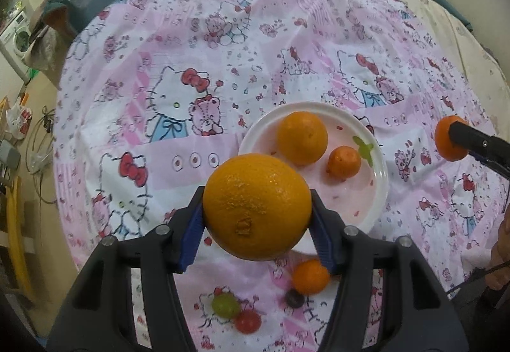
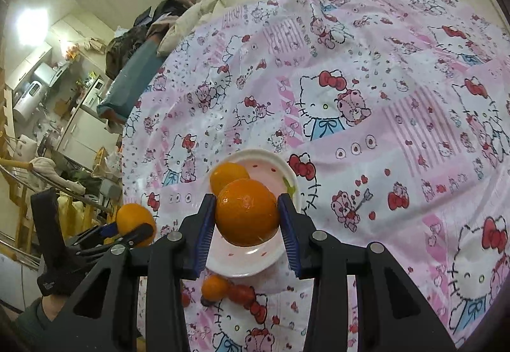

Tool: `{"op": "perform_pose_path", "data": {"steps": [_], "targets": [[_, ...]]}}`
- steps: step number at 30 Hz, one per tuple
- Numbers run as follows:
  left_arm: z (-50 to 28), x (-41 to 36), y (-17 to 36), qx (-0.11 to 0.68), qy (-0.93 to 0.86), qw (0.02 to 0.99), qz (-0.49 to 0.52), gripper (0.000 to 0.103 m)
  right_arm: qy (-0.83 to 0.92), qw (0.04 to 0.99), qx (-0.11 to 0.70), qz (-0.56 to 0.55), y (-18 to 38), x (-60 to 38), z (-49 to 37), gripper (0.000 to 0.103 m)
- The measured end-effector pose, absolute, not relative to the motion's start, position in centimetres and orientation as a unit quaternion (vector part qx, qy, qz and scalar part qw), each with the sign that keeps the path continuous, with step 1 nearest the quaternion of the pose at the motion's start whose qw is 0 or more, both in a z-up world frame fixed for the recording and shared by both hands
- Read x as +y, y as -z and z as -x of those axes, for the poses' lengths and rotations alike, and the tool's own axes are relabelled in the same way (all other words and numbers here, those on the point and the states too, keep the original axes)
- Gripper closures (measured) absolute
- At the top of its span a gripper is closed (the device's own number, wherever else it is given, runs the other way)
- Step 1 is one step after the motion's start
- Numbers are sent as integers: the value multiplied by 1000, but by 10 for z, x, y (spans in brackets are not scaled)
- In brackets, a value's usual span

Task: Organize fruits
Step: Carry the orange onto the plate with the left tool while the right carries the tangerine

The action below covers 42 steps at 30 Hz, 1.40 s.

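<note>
left tongs (image 1: 257, 218) clamp round, dimpled orange (image 1: 257, 206).

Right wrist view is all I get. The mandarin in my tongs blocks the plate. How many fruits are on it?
Observer: Two, an orange and a smaller mandarin, both on the plate.
Operator: Anything loose on the cloth that I can't see?
Observer: A green grape, on the near side of the plate, beside a small red fruit.
Operator: Left tongs, solid grip?
Observer: Both pads press on a big orange, one on each side.
</note>
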<state>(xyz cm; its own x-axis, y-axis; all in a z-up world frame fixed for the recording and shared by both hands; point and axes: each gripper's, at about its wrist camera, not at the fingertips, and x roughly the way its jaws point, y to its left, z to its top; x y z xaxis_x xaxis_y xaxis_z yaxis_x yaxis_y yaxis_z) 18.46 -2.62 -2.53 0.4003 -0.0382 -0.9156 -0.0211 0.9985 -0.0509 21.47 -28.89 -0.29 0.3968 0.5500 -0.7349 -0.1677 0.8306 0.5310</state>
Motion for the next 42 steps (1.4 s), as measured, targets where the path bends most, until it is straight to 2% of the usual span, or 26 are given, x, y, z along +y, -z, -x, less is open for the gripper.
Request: {"op": "perform_pose_path", "data": {"steps": [15,38,41,42], "targets": [[-231,-42,101,617,41,785,25,47,-218,797,535,-177,42,-276,-263,62],[-252,-50,112,614,44,788,8,44,-236,760,584,-161,90,-236,-297,62],[-253,-54,112,615,50,787,13,37,-233,756,591,-157,96,-231,-297,62],[-253,-54,111,615,53,787,15,31,-233,757,591,-154,96,-230,-297,62]]}}
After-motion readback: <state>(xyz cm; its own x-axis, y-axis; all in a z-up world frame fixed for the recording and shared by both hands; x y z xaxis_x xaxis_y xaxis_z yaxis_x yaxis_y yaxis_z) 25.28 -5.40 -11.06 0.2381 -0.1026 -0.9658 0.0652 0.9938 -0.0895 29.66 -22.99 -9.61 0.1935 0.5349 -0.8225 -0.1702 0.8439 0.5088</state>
